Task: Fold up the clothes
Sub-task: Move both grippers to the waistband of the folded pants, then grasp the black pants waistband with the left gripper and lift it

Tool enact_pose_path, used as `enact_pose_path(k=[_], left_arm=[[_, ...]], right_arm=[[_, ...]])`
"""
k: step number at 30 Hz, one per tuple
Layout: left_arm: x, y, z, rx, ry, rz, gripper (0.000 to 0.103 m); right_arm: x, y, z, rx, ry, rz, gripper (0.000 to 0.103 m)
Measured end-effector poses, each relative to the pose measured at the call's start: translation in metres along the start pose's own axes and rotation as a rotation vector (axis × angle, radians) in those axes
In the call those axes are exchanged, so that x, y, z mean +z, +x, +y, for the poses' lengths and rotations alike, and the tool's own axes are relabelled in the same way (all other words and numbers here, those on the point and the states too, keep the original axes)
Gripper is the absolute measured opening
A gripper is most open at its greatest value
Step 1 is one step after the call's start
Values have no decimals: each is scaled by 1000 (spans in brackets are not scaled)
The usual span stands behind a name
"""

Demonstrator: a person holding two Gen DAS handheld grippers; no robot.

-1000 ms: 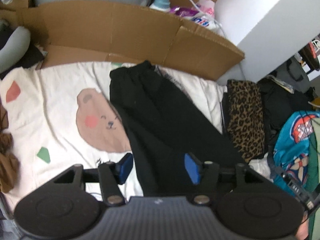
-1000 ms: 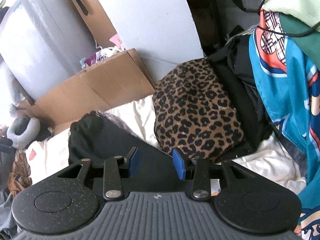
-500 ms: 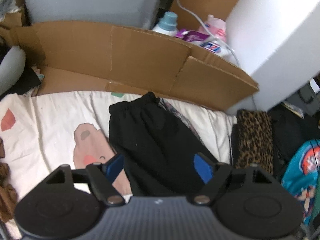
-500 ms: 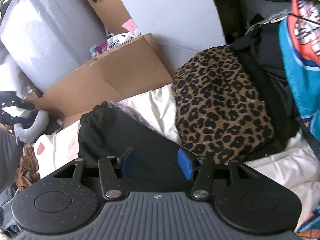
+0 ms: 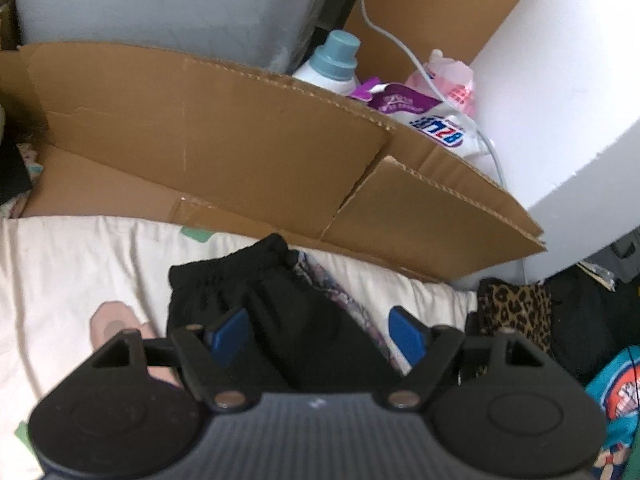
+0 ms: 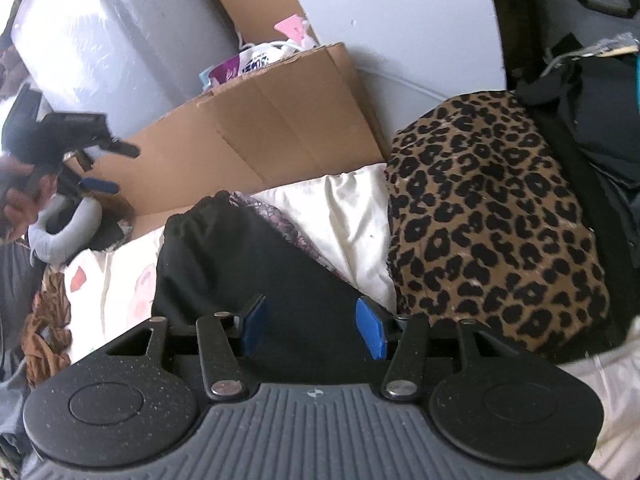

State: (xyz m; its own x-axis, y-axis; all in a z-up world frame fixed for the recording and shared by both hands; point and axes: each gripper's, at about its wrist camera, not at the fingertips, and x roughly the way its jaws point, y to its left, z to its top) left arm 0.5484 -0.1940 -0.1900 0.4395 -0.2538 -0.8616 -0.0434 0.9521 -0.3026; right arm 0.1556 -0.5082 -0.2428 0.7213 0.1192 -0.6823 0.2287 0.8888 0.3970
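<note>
A flattened cardboard box leans against a white wall.

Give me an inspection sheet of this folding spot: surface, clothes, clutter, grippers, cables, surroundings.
Surface: cream bedsheet with bear print, wrinkled.
Job's things: black elastic-waist garment lying on the sheet, a patterned purple fabric showing at its edge; folded leopard-print garment beside it.
Clutter: white detergent bottle with blue cap and printed refill pouches behind the brown cardboard sheet.
Grippers: left hand-held gripper open, holding nothing; right hand-held gripper open, holding nothing.
Cables: grey cord running over the pouches.
Surroundings: white wall panel; heap of dark clothes.
</note>
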Motion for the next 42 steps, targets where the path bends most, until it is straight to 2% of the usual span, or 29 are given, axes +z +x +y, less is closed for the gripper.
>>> enact_pose_path(k=[5, 7, 9, 12, 16, 21, 25, 30, 35, 41, 42], left_arm=[[7, 34, -2, 43, -39, -3, 62], [8, 48, -5, 31, -54, 8, 54], [9, 63, -9, 11, -61, 21, 50], [7, 83, -20, -7, -50, 33, 39], [1, 109, -33, 6, -39, 66, 29], [-11, 138, -43, 3, -59, 101, 25], [-17, 160, -47, 46, -53, 133, 25], [-27, 180, -35, 104, -86, 182, 24], [-31, 190, -21, 103, -146, 177, 23], [-31, 193, -22, 120, -134, 183, 22], [-31, 192, -23, 128, -119, 181, 14]], right_arm=[[4, 22, -1, 18, -51, 19, 55], [6, 33, -2, 21, -64, 28, 50], [8, 43, -4, 25, -76, 34, 47], [10, 61, -8, 27, -85, 45, 33], [11, 78, -12, 21, -85, 40, 31], [11, 94, -15, 15, -87, 40, 31], [11, 103, -14, 18, -106, 44, 31], [11, 114, -16, 0, -121, 57, 31], [8, 121, -17, -11, -144, 84, 31], [7, 126, -21, -5, -172, 101, 32], [6, 128, -21, -2, -180, 109, 31]])
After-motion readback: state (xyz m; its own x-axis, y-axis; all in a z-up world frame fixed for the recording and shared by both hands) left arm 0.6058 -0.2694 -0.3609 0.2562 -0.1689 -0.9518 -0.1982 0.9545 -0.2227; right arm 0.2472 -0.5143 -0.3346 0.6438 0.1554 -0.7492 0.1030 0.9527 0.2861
